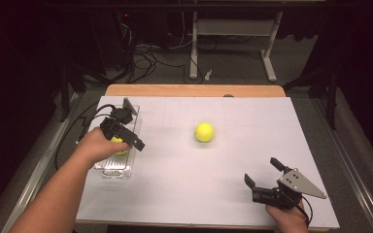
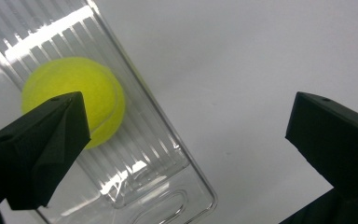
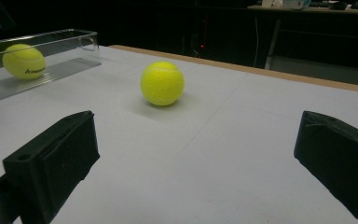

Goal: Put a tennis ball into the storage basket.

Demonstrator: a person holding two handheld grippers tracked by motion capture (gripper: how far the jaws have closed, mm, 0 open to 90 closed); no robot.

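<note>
Tennis ball [image 1: 120, 143] number one lies inside the clear ribbed tray [image 1: 124, 170] at the nine o'clock side of the white table [image 1: 213, 194], partly hidden in the high view by the left gripper [image 1: 126, 136] held right above it. The left gripper view looks straight down on that ball, resting on the tray's ridged floor; the jaws stand wide apart and empty, one over the ball and the other out over bare table beyond the tray's long wall. The second tennis ball [image 1: 204, 131] sits free on the table near the centre, well apart from the tray toward three o'clock. The right gripper [image 1: 264, 177] is held low at about five o'clock near the front edge, jaws spread wide and holding nothing. Its own view looks along the tabletop at the loose ball ahead, with the tray and its ball farther off at ten o'clock.
</note>
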